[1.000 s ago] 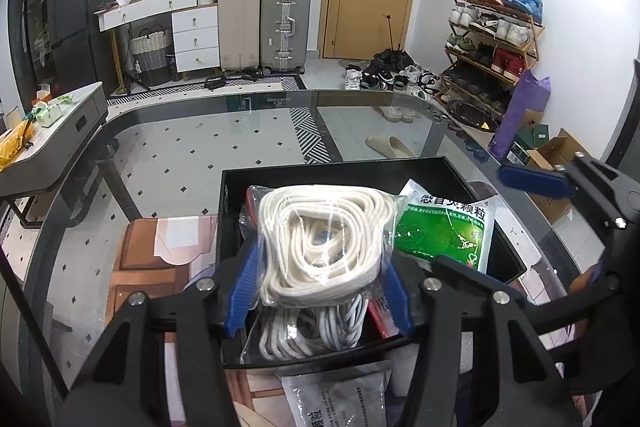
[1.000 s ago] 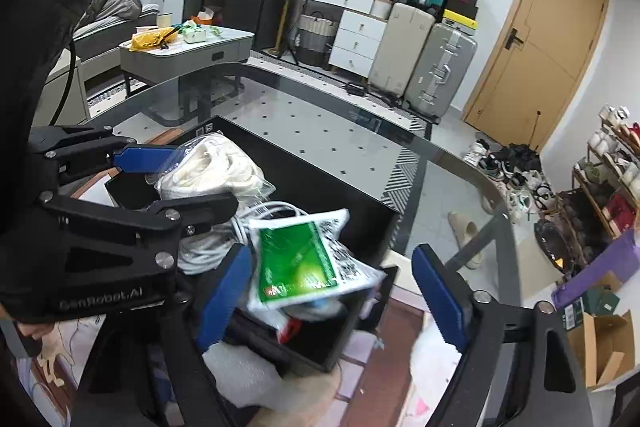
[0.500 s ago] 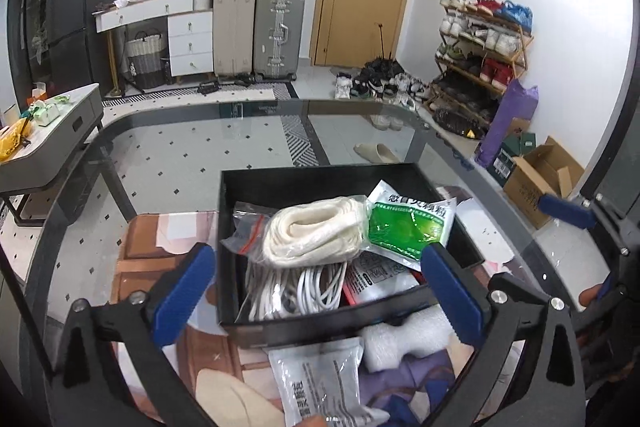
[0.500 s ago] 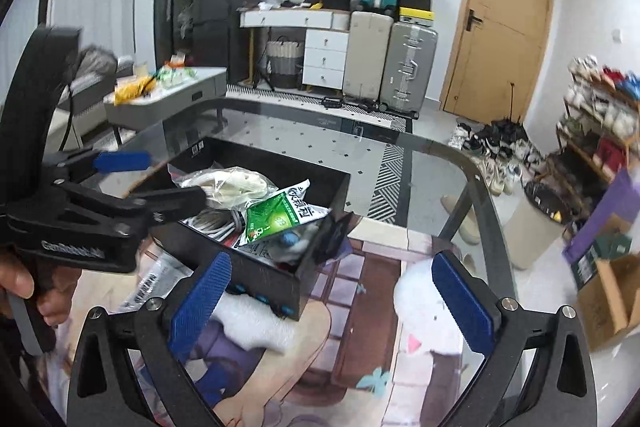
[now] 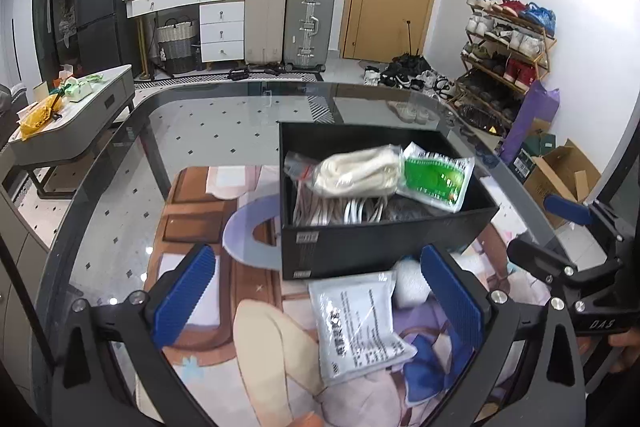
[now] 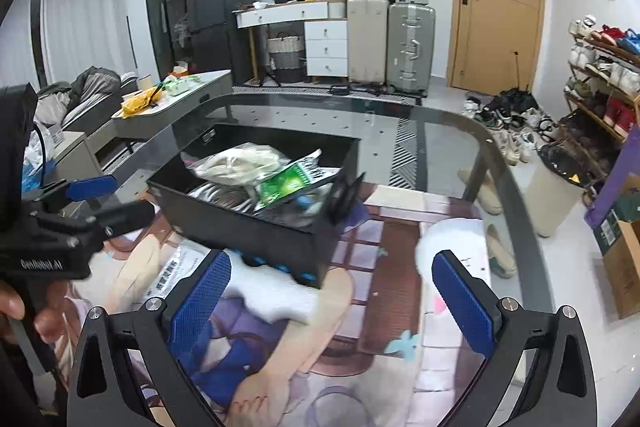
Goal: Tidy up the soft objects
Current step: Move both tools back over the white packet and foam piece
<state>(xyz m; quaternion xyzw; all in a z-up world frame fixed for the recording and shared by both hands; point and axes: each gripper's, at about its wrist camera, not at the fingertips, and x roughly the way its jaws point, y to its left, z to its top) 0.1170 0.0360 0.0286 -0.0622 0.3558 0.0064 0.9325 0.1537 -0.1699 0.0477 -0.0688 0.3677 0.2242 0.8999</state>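
Black storage box on the glass table holds a bagged cream rope bundle and a green packet; a white printed pouch and a white foam piece lie on the mat just in front of it. Left gripper and right gripper both hover with jaws spread, holding nothing. Judged next step: pinch the pouch near its middle, lift clear of the box wall, release inside.
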